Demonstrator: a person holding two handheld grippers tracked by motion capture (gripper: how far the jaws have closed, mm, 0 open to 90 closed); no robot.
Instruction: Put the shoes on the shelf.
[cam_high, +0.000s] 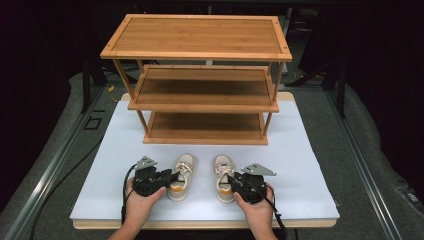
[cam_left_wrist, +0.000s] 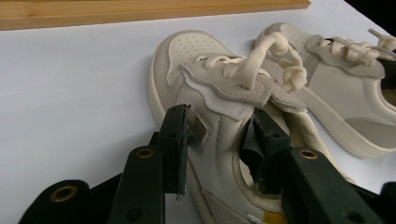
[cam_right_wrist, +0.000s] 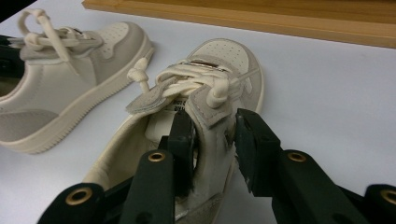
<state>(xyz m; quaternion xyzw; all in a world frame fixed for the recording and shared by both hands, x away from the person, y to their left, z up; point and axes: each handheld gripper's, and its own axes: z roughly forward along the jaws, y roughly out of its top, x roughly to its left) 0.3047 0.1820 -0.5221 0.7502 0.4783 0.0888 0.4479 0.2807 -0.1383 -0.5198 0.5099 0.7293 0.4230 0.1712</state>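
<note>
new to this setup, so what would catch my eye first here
Two small cream lace-up sneakers, the left one and the right one, lie side by side at the white table's near edge, each straddled by a black gripper, left and right. Behind them stands an empty three-tier bamboo shelf.

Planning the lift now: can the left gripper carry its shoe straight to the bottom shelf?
Probably yes. The left gripper straddles the left shoe's collar wall, and the bottom shelf lies bare straight ahead, with only white table between. The right shoe sits off to the side.

Bright even overhead light, dark surroundings, soft shadows, slightly soft focus throughout
</note>
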